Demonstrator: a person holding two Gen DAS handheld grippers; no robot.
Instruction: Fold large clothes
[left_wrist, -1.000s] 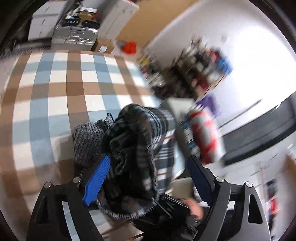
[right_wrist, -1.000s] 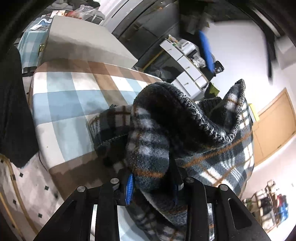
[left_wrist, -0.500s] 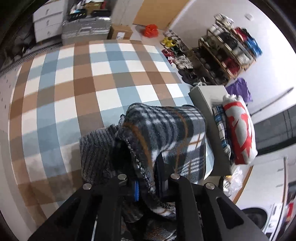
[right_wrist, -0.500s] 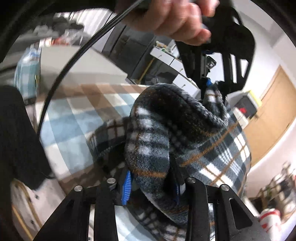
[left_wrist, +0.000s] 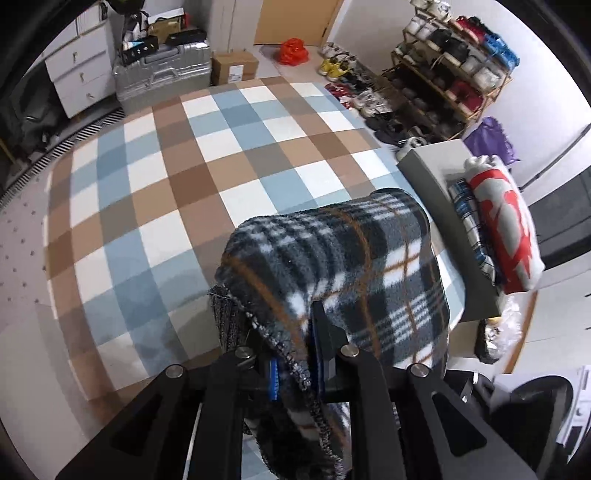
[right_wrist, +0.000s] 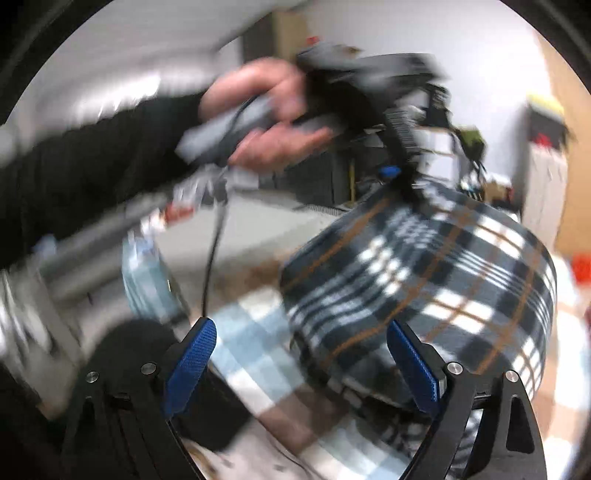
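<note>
Left tongs (left_wrist: 295, 363): your left tongs are clamped on a thick fold of the plaid fleece garment (left_wrist: 354, 266); the blue pads (left_wrist: 273, 376) are nearly together, with the stitched hem running between them.

Right tongs (right_wrist: 304, 360): your right tongs are opening, the blue pads (right_wrist: 192, 356) wide apart and pressing on nothing. The garment bulges just ahead of them and close to the right-hand pad, but it is not gripped there.

Plaid fleece garment: dark grey, white and brown check. In the left wrist view it arches up from your left tongs as a rounded hump above the checked cover (left_wrist: 177, 177), and more of it hangs below the tongs. A grey knit piece (left_wrist: 225, 317) peeks out at its left edge.

Checked cover: blue, brown and white squares, spread flat beneath the garment; what it lies on I cannot tell.

Your left hand (right_wrist: 273, 122): seen from the right wrist view, blurred, wrapped around the handle of the left tongs, with a black sleeve (right_wrist: 99, 158) behind it and a cable (right_wrist: 210, 258) dropping down.

Grey table (left_wrist: 439, 184): stands at the right edge of the cover and carries a folded stack (left_wrist: 498, 229), red-and-white on top.

Surroundings: a shoe rack (left_wrist: 454, 59) by the wall, a silver suitcase (left_wrist: 162, 79), and white drawers (left_wrist: 81, 70).
</note>
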